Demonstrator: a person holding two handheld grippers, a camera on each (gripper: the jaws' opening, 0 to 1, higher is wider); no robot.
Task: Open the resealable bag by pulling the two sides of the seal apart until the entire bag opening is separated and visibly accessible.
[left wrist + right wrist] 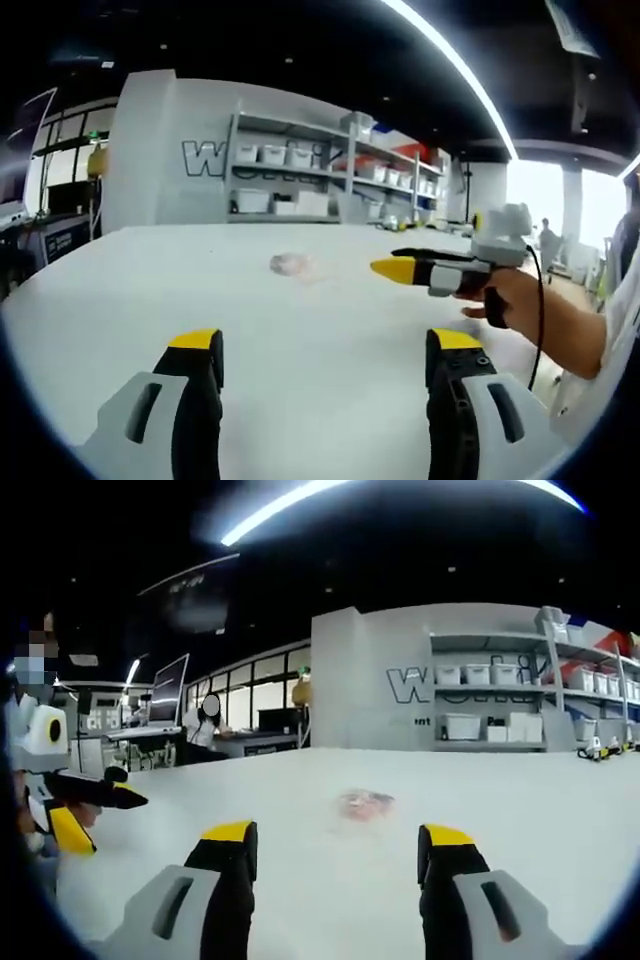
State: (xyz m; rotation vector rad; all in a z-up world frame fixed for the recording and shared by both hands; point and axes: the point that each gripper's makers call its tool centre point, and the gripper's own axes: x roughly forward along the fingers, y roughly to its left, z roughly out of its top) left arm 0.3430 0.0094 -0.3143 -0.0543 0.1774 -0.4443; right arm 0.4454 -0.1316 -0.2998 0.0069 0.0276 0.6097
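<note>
Left gripper view shows our left tongs (327, 355) with jaws spread wide, holding nothing, low over the white surface (150, 300). The resealable bag (293, 265) lies flat at 12 o'clock ahead, well apart from us. Our right tongs (395, 270) come in at 3 o'clock; in the right gripper view they (340, 850) stand apart too, empty. We judge both are held ready to approach the seal.
</note>
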